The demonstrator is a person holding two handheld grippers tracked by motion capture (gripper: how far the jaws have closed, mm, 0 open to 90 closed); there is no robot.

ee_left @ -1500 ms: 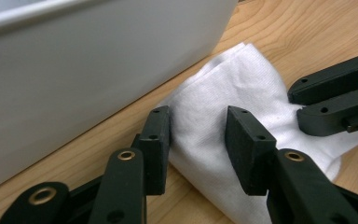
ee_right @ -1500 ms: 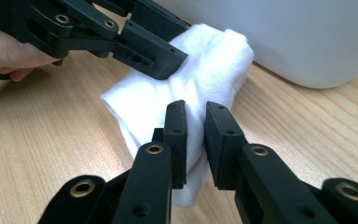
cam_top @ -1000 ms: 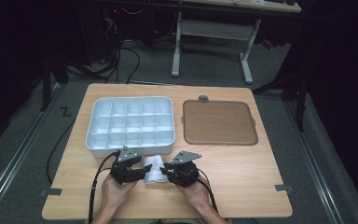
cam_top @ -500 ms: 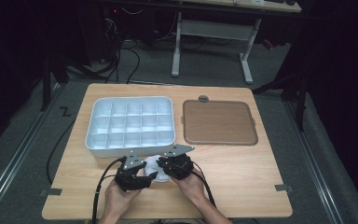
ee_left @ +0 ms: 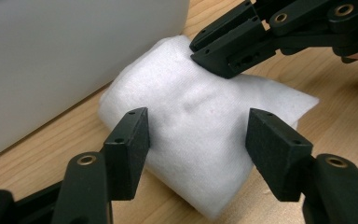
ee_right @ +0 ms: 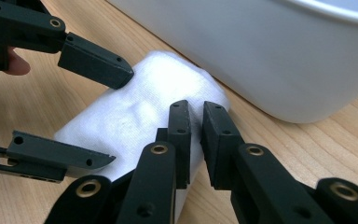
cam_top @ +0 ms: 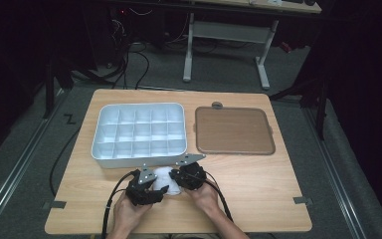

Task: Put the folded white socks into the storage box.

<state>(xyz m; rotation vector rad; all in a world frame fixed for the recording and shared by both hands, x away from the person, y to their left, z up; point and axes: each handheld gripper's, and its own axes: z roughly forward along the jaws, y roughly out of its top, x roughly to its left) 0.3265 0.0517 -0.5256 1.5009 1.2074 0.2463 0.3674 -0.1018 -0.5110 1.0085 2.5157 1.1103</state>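
A folded white cloth (cam_top: pixel 163 179) (ee_left: pixel 191 121) (ee_right: pixel 135 112) lies on the wooden table just in front of the white tray. My left gripper (cam_top: pixel 151 188) (ee_left: pixel 200 149) stands open and its jaws have just been opening. The cloth lies between its pads without being pressed. My right gripper (cam_top: pixel 181 178) (ee_right: pixel 196 135) comes in from the other side with its jaws nearly together, pinched on the cloth's end beside the tray. In the left gripper view the right gripper (ee_left: pixel 214 58) bites the cloth's far corner.
A white compartment tray (cam_top: pixel 138 133) (ee_left: pixel 51 56) (ee_right: pixel 284 51) stands directly behind the cloth, its near wall almost touching it. A brown square mat (cam_top: pixel 233 130) lies to the tray's right. Bare tabletop (cam_top: pixel 258 189) stretches to the right. Cables trail off the front edge.
Both grippers have drawn in toward the cloth from either side. The right gripper's jaws have shut at the cloth's tray-side end. The cloth has stayed in place.
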